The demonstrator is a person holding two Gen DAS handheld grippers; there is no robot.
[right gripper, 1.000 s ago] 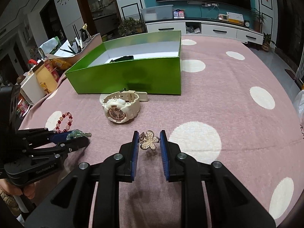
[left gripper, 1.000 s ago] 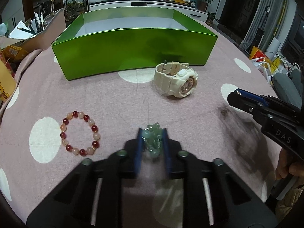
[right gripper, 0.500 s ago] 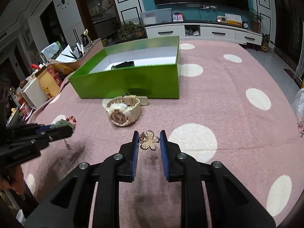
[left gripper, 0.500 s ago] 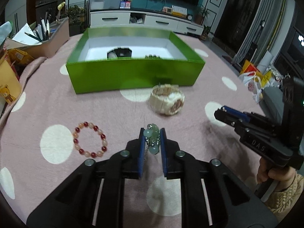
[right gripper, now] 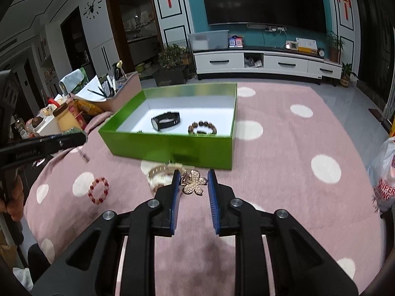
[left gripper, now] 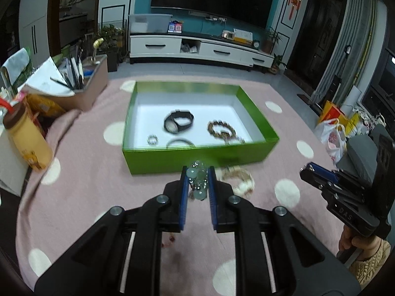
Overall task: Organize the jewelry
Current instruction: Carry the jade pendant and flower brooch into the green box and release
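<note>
My left gripper (left gripper: 197, 176) is shut on a pale green bead bracelet (left gripper: 197, 185), held above the pink dotted cloth in front of the green box (left gripper: 197, 157). My right gripper (right gripper: 192, 181) is shut on a gold butterfly brooch (right gripper: 193, 182), also lifted off the cloth. Inside the box lie a black watch (left gripper: 178, 120), a dark bead bracelet (left gripper: 221, 129), a small ring (left gripper: 152, 139) and a thin bangle (left gripper: 180, 143). A cream watch (right gripper: 160, 176) rests on the cloth just before the box. A red bead bracelet (right gripper: 98, 190) lies to its left.
A yellow bottle (left gripper: 27, 140), snack packets and a pink organizer with pens (left gripper: 81, 91) crowd the table's left side. The right gripper's body (left gripper: 345, 197) and a hand (left gripper: 355, 241) show at the right of the left wrist view. Plastic bags (left gripper: 333, 135) sit on the floor beyond.
Both grippers have risen with their pieces still held, the left one more. The box's inside has come into view, and the cream watch and red bracelet have slid lower in the views.
</note>
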